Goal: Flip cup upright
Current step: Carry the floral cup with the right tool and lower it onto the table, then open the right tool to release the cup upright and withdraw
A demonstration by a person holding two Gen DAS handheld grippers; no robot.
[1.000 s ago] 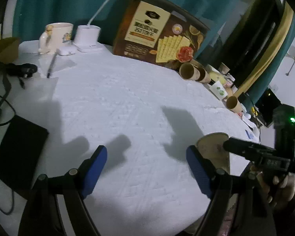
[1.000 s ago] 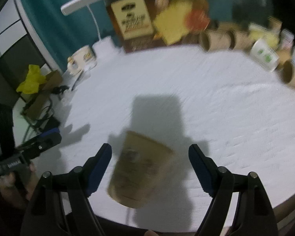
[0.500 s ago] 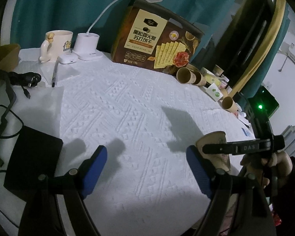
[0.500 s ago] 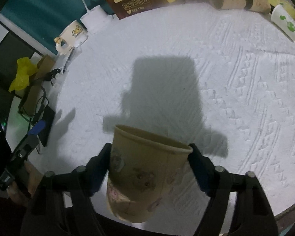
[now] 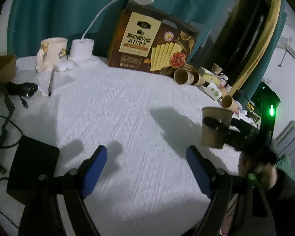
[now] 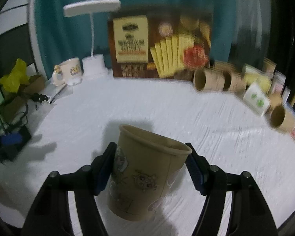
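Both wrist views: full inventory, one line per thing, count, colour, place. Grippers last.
Brown paper cup with cartoon prints: 1, mouth up, tilted, in right gripper.
Other brown paper cups: at least 3, on their sides, far right edge.
White paper cup with green dots: 1, on its side among them.
Brown cracker box: 1, standing at back.
White desk lamp: 1, left of box.
Cream mug: 1, left of lamp.
Pen: 1, dark, near mug.
Black flat case: 1, left edge.
White textured tablecloth: 1, covers table.
Left gripper: blue pads, open, empty.
Right gripper: blue pads, shut on cup.
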